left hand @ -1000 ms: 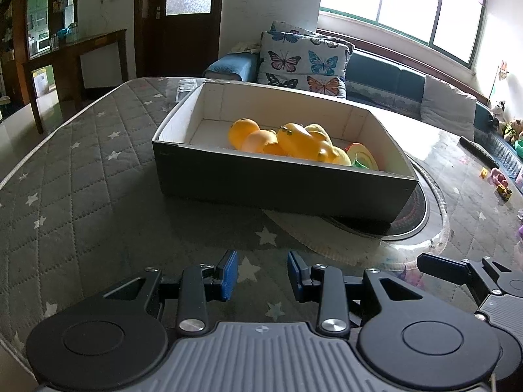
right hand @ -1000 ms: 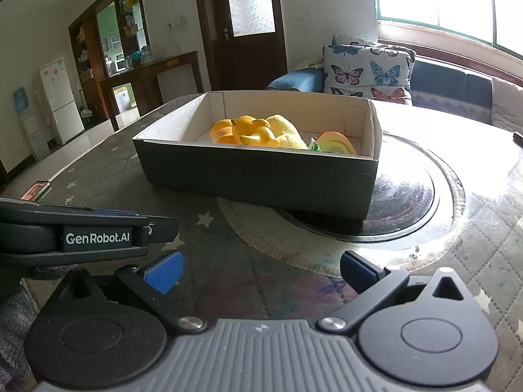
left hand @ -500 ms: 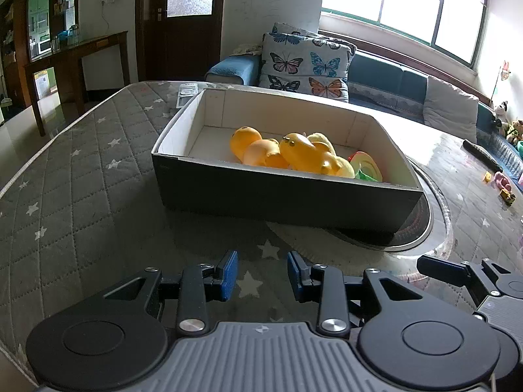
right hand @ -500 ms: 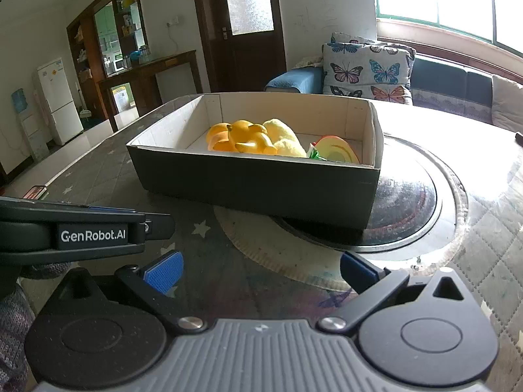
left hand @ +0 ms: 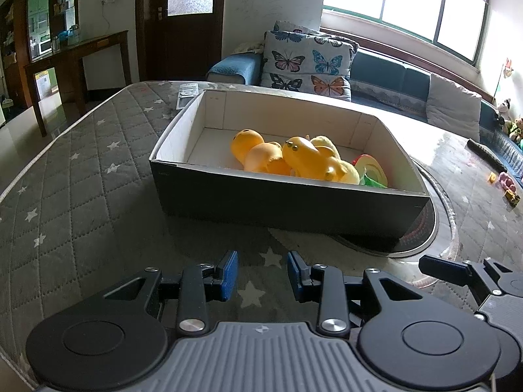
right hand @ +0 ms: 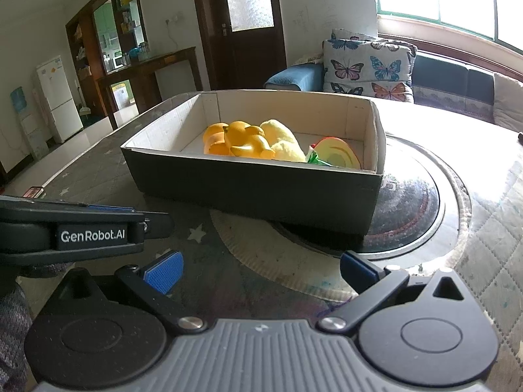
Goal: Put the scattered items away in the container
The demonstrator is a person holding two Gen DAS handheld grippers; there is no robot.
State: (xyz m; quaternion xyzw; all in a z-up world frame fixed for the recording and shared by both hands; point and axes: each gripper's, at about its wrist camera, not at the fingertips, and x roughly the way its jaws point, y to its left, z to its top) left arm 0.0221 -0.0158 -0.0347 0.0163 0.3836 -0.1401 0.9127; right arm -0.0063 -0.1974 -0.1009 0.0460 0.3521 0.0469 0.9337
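Observation:
A dark box with a white inside (left hand: 287,202) (right hand: 255,192) stands on the table ahead of both grippers. In it lie orange and yellow soft toys (left hand: 294,160) (right hand: 248,142) and a rainbow-striped toy (left hand: 372,171) (right hand: 336,153). My left gripper (left hand: 261,274) is open with a narrow gap and empty, low over the quilted cloth in front of the box. My right gripper (right hand: 260,272) is open wide and empty, also short of the box. The left gripper's body (right hand: 81,232) shows at the left of the right wrist view.
A grey star-patterned quilted cloth (left hand: 81,196) covers the table. A round glass turntable (right hand: 415,205) lies under the box's right end. Small toys (left hand: 506,186) and a dark remote (left hand: 487,156) lie at the far right. A remote (left hand: 188,94) lies behind the box.
Both grippers have risen a little and tilted, so more of the box's inside shows. Neither gripper's opening has changed.

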